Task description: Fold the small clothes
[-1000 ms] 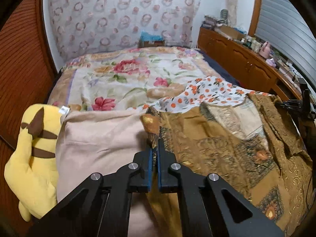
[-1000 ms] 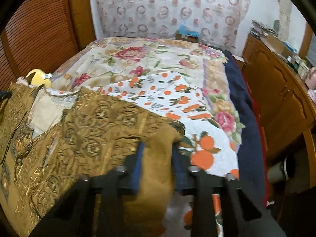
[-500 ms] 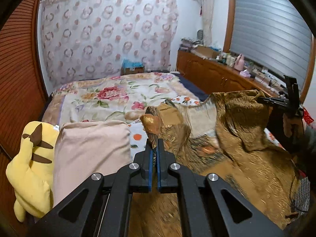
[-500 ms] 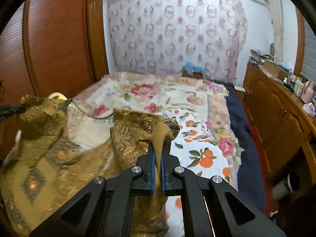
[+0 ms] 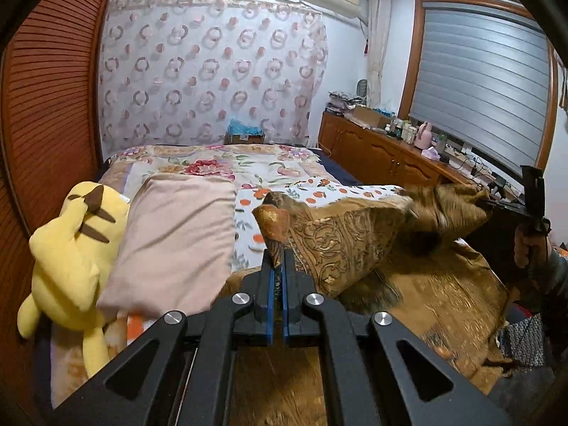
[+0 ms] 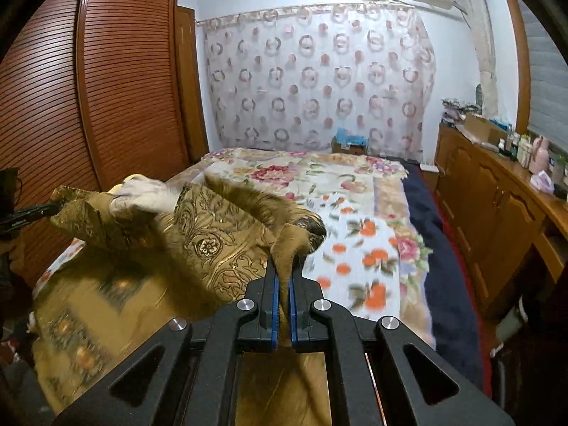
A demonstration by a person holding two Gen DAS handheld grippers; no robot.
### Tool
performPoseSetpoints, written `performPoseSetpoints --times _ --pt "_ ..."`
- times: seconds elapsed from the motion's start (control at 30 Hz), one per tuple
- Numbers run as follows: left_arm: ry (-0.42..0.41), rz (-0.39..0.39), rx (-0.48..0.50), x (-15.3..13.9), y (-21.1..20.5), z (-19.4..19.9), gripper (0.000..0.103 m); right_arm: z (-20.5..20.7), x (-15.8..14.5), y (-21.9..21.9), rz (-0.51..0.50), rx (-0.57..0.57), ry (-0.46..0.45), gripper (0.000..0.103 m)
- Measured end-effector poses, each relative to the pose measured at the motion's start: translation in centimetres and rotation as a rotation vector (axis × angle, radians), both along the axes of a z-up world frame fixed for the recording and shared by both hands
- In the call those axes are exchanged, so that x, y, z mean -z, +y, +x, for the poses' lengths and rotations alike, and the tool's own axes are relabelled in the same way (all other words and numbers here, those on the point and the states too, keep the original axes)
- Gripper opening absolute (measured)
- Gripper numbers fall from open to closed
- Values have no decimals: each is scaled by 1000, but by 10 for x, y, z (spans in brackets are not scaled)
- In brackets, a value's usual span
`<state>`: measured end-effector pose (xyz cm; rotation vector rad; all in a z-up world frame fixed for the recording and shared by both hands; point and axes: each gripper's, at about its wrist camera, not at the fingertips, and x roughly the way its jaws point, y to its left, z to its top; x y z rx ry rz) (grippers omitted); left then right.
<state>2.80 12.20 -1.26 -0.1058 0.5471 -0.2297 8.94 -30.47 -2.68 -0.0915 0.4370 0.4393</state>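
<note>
A brown and gold patterned garment (image 5: 348, 238) hangs stretched between both grippers above the bed. My left gripper (image 5: 278, 266) is shut on one of its upper corners. My right gripper (image 6: 284, 269) is shut on the other corner of the garment (image 6: 213, 238). In the left wrist view the right gripper (image 5: 497, 203) shows at the far right, held by a hand (image 5: 529, 248). In the right wrist view the left gripper (image 6: 53, 208) reaches in from the left edge. The lower part of the garment drapes down towards me, blurred.
A pink pillow (image 5: 177, 234) and a yellow plush toy (image 5: 71, 248) lie at the bed's left. A flowered quilt (image 6: 319, 174) and an orange-print sheet (image 6: 365, 259) cover the bed. A wooden dresser (image 6: 497, 220) stands right, a louvred wardrobe (image 6: 88, 88) left.
Both grippers have lifted the garment off the bed and pulled it back towards me. The right gripper's jaws, apart a second ago, have shut on the corner.
</note>
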Motion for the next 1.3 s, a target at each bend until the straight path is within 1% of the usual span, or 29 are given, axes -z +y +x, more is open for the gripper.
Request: performPoseSetpoints --times 0.07,0.17,0.27,0.37,0.53,0.63,0.7,0.77,0.87,0.9,0.93,0.97,1.0,1.13,1.17,1.2,1.27,1.3 --pt "-2 2 -5 3 1 -11 4 -15 7 -6 -7 -1 10 4" --pt "9 -22 -10 9 5 -28 4 -34 10 -16 -2 5 26 4" --pt "27 -25 -17 15 5 -46 4 -52 11 -23 -13 3 50 4" --pt "46 -35 -26 20 5 -67 4 -66 5 -23 -43 1 68 4" --pt "65 -27 -21 20 4 -86 4 -86 -3 -14 -91 5 106 4" --pt "88 -7 -18 24 3 -90 4 -92 -4 -13 -131 1 134 4" --pt "107 0 -22 32 4 -90 4 -94 -2 -14 -135 1 161 4" --pt "131 14 -30 41 5 -89 4 -90 5 -13 -145 10 200 4" --pt "154 38 -46 50 5 -86 8 -78 16 -12 -157 35 252 4" --pt "154 40 -47 50 5 -86 12 -76 18 -11 -158 42 264 4" --pt "150 47 -45 50 4 -87 16 -72 19 -10 -161 47 273 7" --pt "141 55 -44 48 4 -89 24 -69 19 -10 -166 49 280 8" --pt "132 64 -47 47 3 -90 35 -66 18 -10 -166 47 285 8" --pt "123 55 -51 39 4 -87 60 -59 16 -8 -163 47 299 10" --pt "115 61 -55 37 4 -86 73 -56 14 -6 -166 46 295 11" --pt "109 64 -60 36 5 -84 80 -56 13 -6 -168 44 289 12" --pt "105 68 -71 33 6 -79 80 -58 7 -6 -169 49 271 19" --pt "105 70 -75 32 6 -76 80 -58 6 -7 -162 49 261 25"
